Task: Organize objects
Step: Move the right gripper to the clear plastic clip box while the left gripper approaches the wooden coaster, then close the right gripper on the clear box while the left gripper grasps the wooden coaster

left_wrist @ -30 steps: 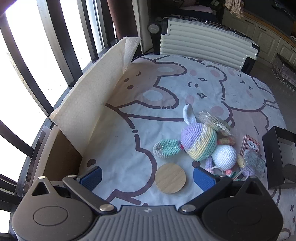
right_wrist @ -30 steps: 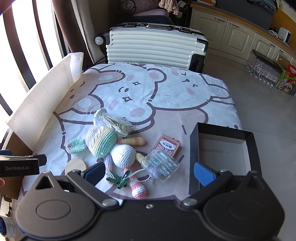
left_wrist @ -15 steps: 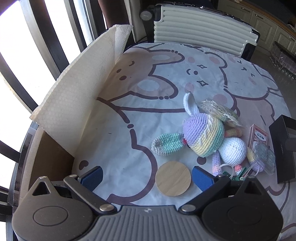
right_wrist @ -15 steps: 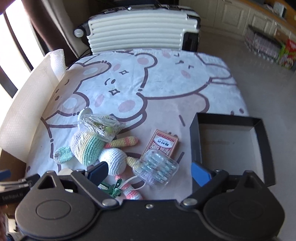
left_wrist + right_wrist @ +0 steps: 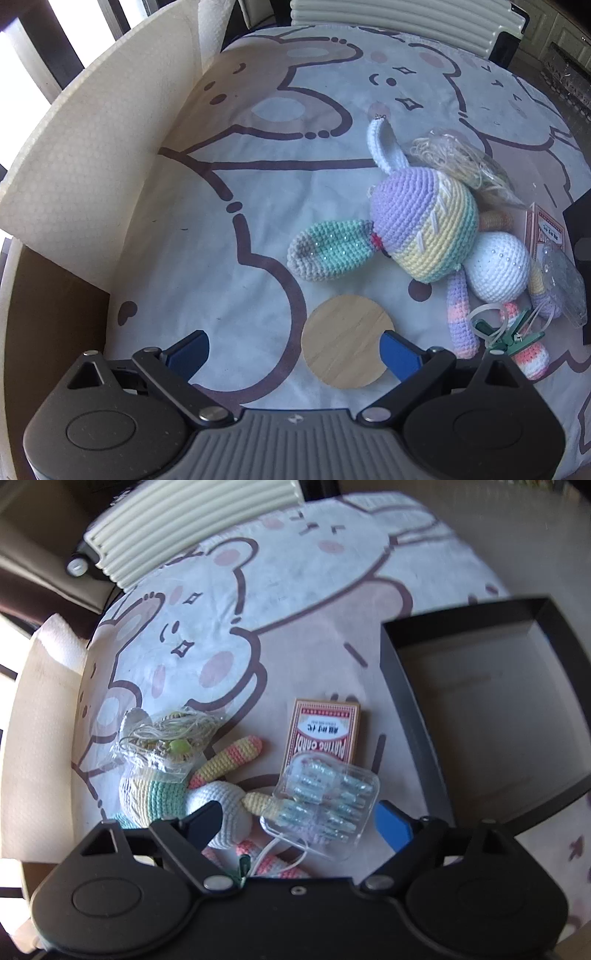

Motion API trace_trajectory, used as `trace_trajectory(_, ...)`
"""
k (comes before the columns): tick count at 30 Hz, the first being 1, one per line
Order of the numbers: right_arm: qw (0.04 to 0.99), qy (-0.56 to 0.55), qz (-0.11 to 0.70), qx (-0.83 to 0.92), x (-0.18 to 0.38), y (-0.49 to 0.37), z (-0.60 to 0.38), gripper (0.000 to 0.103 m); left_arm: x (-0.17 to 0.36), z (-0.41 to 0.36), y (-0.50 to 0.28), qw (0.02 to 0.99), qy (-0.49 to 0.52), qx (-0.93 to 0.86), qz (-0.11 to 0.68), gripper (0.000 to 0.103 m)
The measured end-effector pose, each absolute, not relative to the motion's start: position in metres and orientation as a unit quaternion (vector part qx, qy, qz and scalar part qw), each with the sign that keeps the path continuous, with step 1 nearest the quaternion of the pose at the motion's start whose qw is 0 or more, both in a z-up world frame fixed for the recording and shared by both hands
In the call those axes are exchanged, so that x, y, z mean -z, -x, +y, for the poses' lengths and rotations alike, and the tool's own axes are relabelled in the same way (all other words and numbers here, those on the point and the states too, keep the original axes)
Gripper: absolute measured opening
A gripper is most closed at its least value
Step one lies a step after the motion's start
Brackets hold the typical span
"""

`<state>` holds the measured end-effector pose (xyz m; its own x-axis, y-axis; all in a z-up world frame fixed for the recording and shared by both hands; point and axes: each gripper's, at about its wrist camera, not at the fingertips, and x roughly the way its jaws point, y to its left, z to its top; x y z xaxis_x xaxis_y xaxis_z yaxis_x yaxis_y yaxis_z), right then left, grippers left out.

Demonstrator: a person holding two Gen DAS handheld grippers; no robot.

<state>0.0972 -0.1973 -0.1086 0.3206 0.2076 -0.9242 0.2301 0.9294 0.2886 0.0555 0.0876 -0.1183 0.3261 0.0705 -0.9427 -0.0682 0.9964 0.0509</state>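
A round wooden disc (image 5: 345, 339) lies on the bear-print cloth between the fingers of my left gripper (image 5: 291, 349), close to the right pad; the jaws are closing and no pad presses it. A pastel crochet bunny (image 5: 424, 236) lies just beyond, with a bag of thread (image 5: 461, 162) by its head and a green clip (image 5: 506, 336) by its legs. My right gripper (image 5: 299, 821) hangs low over a clear plastic case (image 5: 325, 805) that lies between its closing jaws, untouched as far as I can see. A red playing-card box (image 5: 323, 731) sits behind the case, and the bunny (image 5: 155, 794) is at the left.
An open black box (image 5: 480, 716) with a pale floor stands right of the cards. A white foam sheet (image 5: 92, 147) stands along the table's left edge, with brown cardboard (image 5: 55, 325) below it. A cream ribbed suitcase (image 5: 184, 528) stands behind the table.
Both grippers have sunk toward the table, so the objects look larger. The right view has rolled and now sits over the plastic case. The right fingers stand a little closer together.
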Motion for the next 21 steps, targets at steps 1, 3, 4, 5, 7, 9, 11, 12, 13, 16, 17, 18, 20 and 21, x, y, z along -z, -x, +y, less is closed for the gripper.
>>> trace_trajectory(1, 0.786, -0.198, 0.586, 0.009, 0.112, -0.098, -0.199, 0.087, 0.120, 0.087, -0.057, 0.814, -0.002, -0.042, 0.580, 0.098)
trace_trajectory(3, 0.777, -0.217, 0.591, 0.016, 0.119, -0.101, -0.204, 0.084, 0.122, 0.087, -0.060, 0.813, -0.003, -0.040, 0.581, 0.098)
trace_trajectory(4, 0.773, -0.226, 0.593, 0.019, 0.122, -0.102, -0.207, 0.083, 0.123, 0.087, -0.060, 0.812, -0.004, -0.039, 0.582, 0.098)
trace_trajectory(5, 0.769, -0.236, 0.594, 0.022, 0.124, -0.103, -0.209, 0.083, 0.124, 0.086, -0.060, 0.811, -0.004, -0.038, 0.584, 0.098)
trace_trajectory(7, 0.760, -0.256, 0.597, 0.027, 0.129, -0.104, -0.214, 0.081, 0.127, 0.085, -0.061, 0.808, -0.007, -0.035, 0.589, 0.098)
trace_trajectory(9, 0.752, -0.271, 0.601, 0.028, 0.133, -0.105, -0.217, 0.080, 0.131, 0.083, -0.062, 0.805, -0.013, -0.031, 0.592, 0.098)
trace_trajectory(11, 0.747, -0.278, 0.603, 0.028, 0.137, -0.106, -0.218, 0.080, 0.134, 0.081, -0.061, 0.804, -0.017, -0.031, 0.594, 0.098)
trace_trajectory(12, 0.744, -0.281, 0.605, 0.030, 0.138, -0.107, -0.218, 0.080, 0.135, 0.081, -0.061, 0.803, -0.019, -0.031, 0.595, 0.098)
trace_trajectory(13, 0.741, -0.285, 0.607, 0.031, 0.140, -0.107, -0.219, 0.080, 0.137, 0.081, -0.061, 0.802, -0.019, -0.031, 0.597, 0.098)
trace_trajectory(16, 0.731, -0.299, 0.612, 0.037, 0.146, -0.108, -0.222, 0.080, 0.141, 0.080, -0.061, 0.799, -0.020, -0.029, 0.600, 0.098)
trace_trajectory(17, 0.728, -0.302, 0.614, 0.041, 0.148, -0.108, -0.222, 0.079, 0.142, 0.080, -0.060, 0.798, -0.020, -0.028, 0.602, 0.097)
trace_trajectory(18, 0.726, -0.304, 0.615, 0.043, 0.149, -0.109, -0.222, 0.079, 0.143, 0.080, -0.061, 0.797, -0.021, -0.028, 0.603, 0.097)
trace_trajectory(20, 0.723, -0.307, 0.617, 0.045, 0.150, -0.109, -0.222, 0.079, 0.145, 0.081, -0.061, 0.796, -0.023, -0.028, 0.605, 0.097)
trace_trajectory(21, 0.721, -0.310, 0.618, 0.049, 0.151, -0.109, -0.223, 0.079, 0.145, 0.081, -0.061, 0.795, -0.024, -0.029, 0.606, 0.098)
